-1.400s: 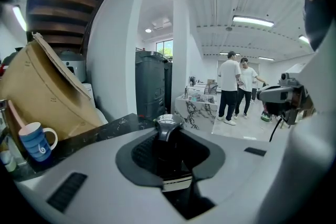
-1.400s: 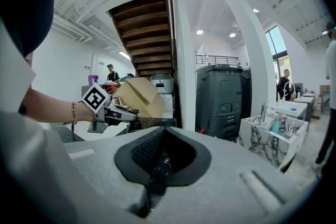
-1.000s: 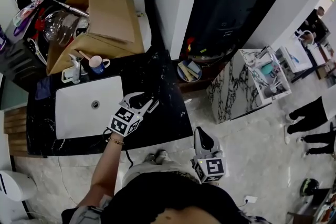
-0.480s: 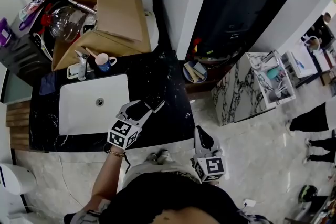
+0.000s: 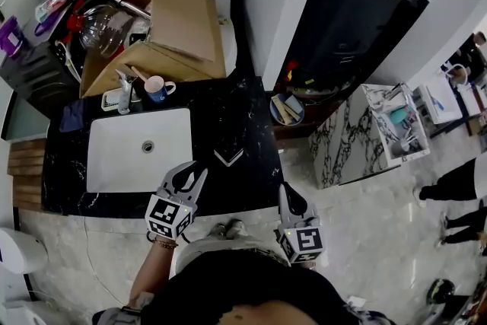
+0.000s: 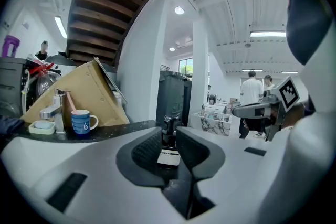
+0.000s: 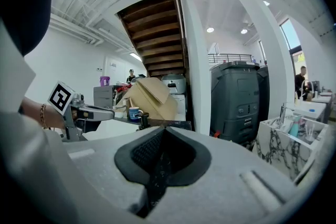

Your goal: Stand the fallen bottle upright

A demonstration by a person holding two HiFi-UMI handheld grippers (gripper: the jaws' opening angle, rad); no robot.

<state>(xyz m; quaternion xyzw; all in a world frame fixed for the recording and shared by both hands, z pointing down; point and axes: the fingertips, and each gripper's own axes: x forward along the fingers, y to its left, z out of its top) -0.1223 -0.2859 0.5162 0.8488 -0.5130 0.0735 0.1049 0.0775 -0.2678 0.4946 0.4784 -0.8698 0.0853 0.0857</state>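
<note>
Since the bottle (image 5: 228, 156) is already up on its bottom end, the job looks just about done to me. It stands on the black tabletop (image 5: 255, 183), to the right of the white sink (image 5: 114, 164). It is about halfway between the back edge and the front edge, and not far from the right edge.

The left tongs (image 5: 189, 173) hang at the front edge, near the bottle but not touching it. Their jaws have a small gap and are closing on nothing. The bottle only shows through that gap, farther off. The right tongs (image 5: 286, 192) are clenched with nothing in them, just off the front right corner.

What could go wrong? The bottle looks thin and tall, so I think one small bump could knock it flat again. The left tongs are the closest thing to it — a quick swing of that hand would do it. If the bottle fell, it might roll off the right edge.

The bottle has a white label with dark lines, too small to read. The blue mug (image 6: 82, 122) by the back edge has a white mark that looks like a 6. The cubes on the tongs show only black and white squares — no words.
</note>
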